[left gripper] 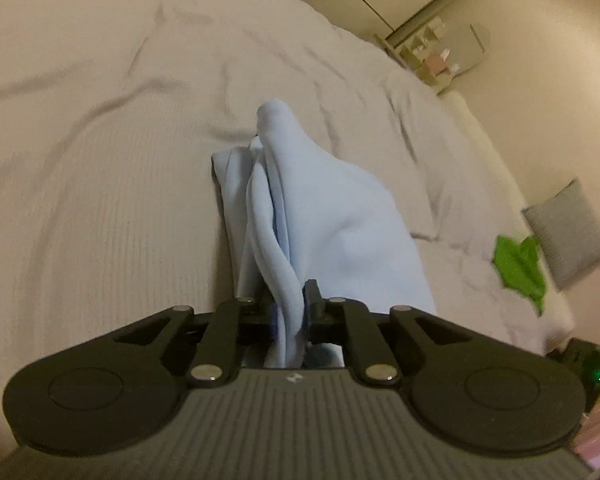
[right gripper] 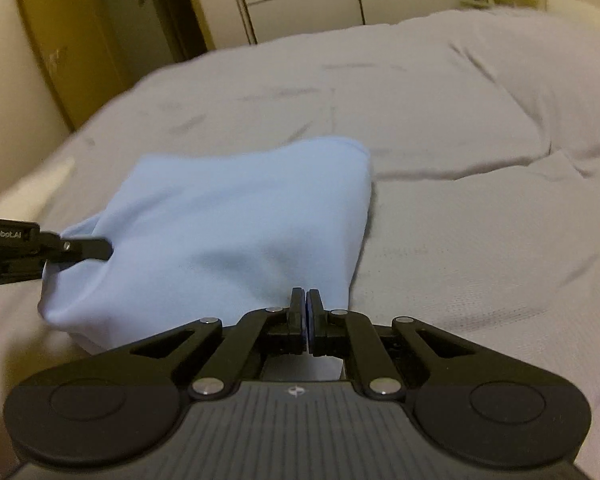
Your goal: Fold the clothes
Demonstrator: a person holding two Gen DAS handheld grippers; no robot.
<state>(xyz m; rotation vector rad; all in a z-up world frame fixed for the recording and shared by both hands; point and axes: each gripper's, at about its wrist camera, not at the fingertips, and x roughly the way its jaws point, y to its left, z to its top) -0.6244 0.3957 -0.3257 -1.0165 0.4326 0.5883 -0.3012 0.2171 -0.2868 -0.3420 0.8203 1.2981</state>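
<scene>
The light blue garment (right gripper: 228,232) hangs partly lifted over the bed (right gripper: 460,208). The left gripper (left gripper: 290,312) pinches a bunched edge; the right gripper (right gripper: 305,312) clamps the near corner thinly. That thin corner could slip free, collapsing the fold unevenly.

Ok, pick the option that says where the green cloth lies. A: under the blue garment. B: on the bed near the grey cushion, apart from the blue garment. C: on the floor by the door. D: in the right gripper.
B: in the left wrist view the green cloth lies on the bed beside the grey cushion, well clear of the blue garment.
</scene>
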